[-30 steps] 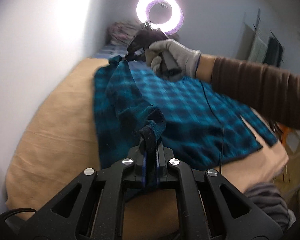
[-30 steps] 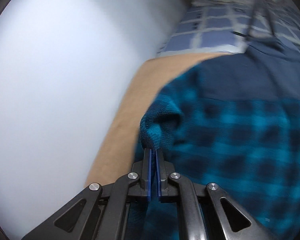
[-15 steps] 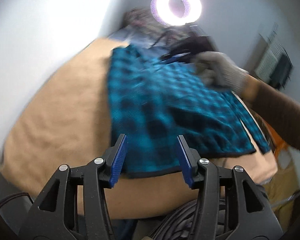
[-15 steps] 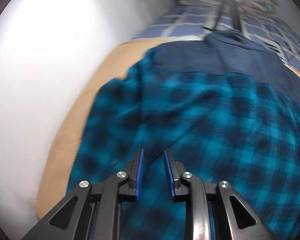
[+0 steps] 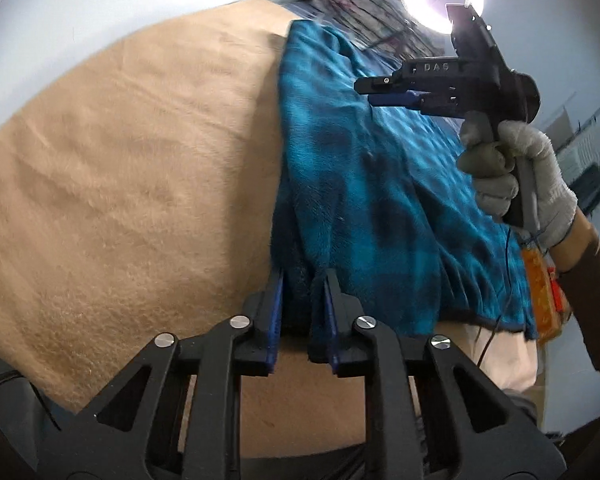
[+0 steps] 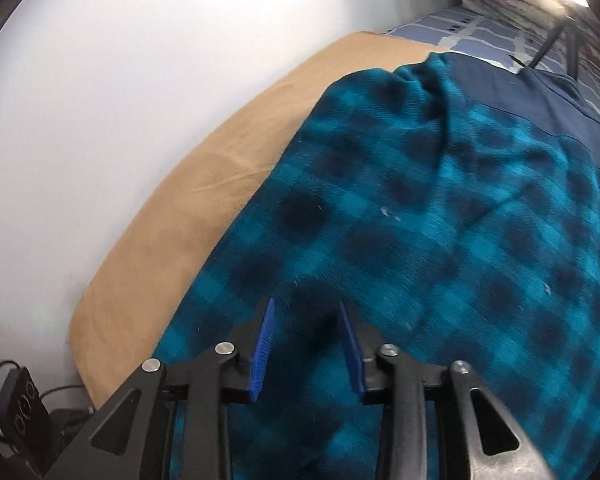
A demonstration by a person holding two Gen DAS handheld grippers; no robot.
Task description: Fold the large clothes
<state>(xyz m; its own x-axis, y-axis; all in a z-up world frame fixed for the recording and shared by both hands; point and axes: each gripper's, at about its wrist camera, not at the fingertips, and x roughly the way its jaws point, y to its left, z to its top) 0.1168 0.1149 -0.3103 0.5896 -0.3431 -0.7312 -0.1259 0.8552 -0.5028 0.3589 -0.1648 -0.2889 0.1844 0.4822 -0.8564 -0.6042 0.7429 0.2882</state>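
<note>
On the left, the tan blanket (image 5: 120, 168) covers the bed, bare all the way to the white wall (image 6: 120, 100). The teal plaid garment (image 5: 372, 184) lies spread flat on it, running from the near edge up toward the pillows (image 5: 352, 4).

The left gripper (image 5: 300, 300) sits at the garment's near left corner. Its jaws have just been closing and now stand narrow, with the dark hem edge in the gap between them; whether the pads are really pinching cloth, I cannot tell. That is the first risk: if only the top layer is caught, lifting would drag it off the layer beneath and undo the tidy fold line.

Moving right, the gloved hand (image 5: 516, 176) carries the right gripper (image 5: 388, 92) above the cloth. From its own camera, the right gripper (image 6: 306, 344) has jaws that have just been opening, now moderately apart and empty, with plaid only behind them. If the left side lifts while this one holds nothing, the fleece will likely swing, sag and crease.

Far right, a thin cable (image 5: 504, 280) trails over the hem; it could snag inside a fold.
</note>
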